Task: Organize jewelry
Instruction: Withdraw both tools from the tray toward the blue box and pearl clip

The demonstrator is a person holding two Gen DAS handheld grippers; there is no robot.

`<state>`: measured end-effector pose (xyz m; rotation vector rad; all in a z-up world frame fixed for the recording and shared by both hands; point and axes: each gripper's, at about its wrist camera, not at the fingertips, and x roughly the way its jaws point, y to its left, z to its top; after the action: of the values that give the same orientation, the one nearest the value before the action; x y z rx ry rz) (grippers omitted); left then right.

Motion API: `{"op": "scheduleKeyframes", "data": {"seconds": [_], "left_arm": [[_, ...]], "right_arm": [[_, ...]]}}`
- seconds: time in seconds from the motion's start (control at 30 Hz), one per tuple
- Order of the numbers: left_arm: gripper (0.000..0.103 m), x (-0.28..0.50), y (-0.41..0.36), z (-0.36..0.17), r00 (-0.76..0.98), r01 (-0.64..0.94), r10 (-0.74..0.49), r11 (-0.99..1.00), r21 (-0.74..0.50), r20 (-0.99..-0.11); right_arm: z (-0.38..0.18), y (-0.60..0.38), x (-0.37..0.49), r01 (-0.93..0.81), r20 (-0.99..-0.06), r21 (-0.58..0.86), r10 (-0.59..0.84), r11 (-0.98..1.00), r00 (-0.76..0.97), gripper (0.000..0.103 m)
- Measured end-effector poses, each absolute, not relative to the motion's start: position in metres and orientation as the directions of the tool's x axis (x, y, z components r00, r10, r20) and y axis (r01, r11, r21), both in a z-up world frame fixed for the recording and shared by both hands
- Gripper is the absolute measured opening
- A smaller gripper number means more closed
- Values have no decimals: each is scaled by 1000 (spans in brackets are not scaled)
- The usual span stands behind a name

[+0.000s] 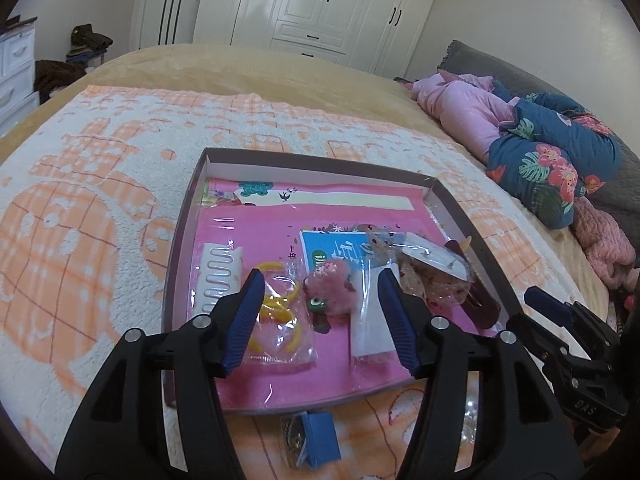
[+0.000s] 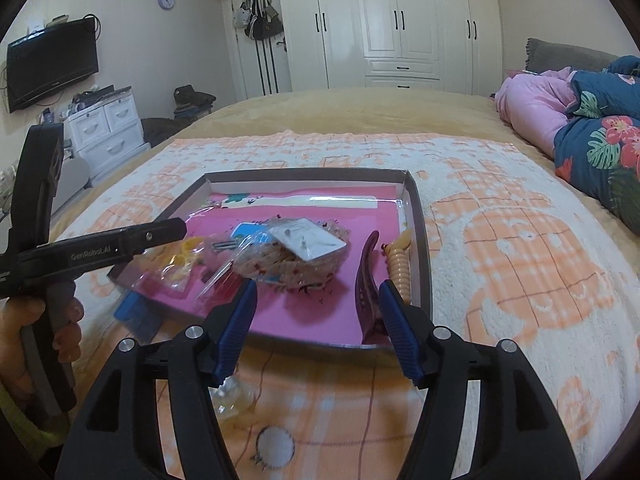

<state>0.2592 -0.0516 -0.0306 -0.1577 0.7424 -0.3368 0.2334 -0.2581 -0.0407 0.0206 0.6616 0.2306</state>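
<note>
A shallow cardboard tray [image 1: 188,216] is being shown lying on an orange-and-white patterned blanket [image 1: 80,208] that is spread over a bed, and its floor is being covered by a pink printed sheet. The jewelry and hair pieces are being kept inside it: a white comb-like clip [image 1: 218,276] at the left, a clear bag of yellow rings [image 1: 280,312] beside it, a pink fluffy charm [image 1: 334,284] at the middle, and a clear packet holding a white earring card [image 2: 308,242] toward the right. A dark maroon hair claw [image 2: 366,280] and a beige ribbed clip [image 2: 400,264] are being seen along the tray's right wall. The left gripper [image 1: 322,280] is being held above the near half of the tray with its blue-padded jaws apart and nothing clamped; the bag of rings and the charm are being framed between them, untouched. The right gripper [image 2: 318,290] is being held over the tray's near right corner, jaws likewise spread and empty, with the maroon claw just inside its right finger. A small blue box [image 1: 318,434] is being left on the blanket just outside the tray's near edge. A hand [image 2: 24,336] is being seen on the left gripper's handle.
</note>
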Motion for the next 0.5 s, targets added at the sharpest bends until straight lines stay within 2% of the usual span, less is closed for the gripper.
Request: {"op": "scheduleKeyframes", "data": {"seconds": [0.17,0.43,0.5], "left_arm": [[56,246,-51,-23,700,249,-353,935,-251,-620],[72,224,-44,-19,719,232,-328,944,-233,-613],[73,219,-41,-19,722,225,-321,947,-231,-612]], "right_arm": [[-37,-256,220,-225,-603,94,235,970,762,63],[-37,-245,201,-267,-603,68,253,961,757,67],[-38,-244,197,-273,-605,67,257,960,753,67]]}}
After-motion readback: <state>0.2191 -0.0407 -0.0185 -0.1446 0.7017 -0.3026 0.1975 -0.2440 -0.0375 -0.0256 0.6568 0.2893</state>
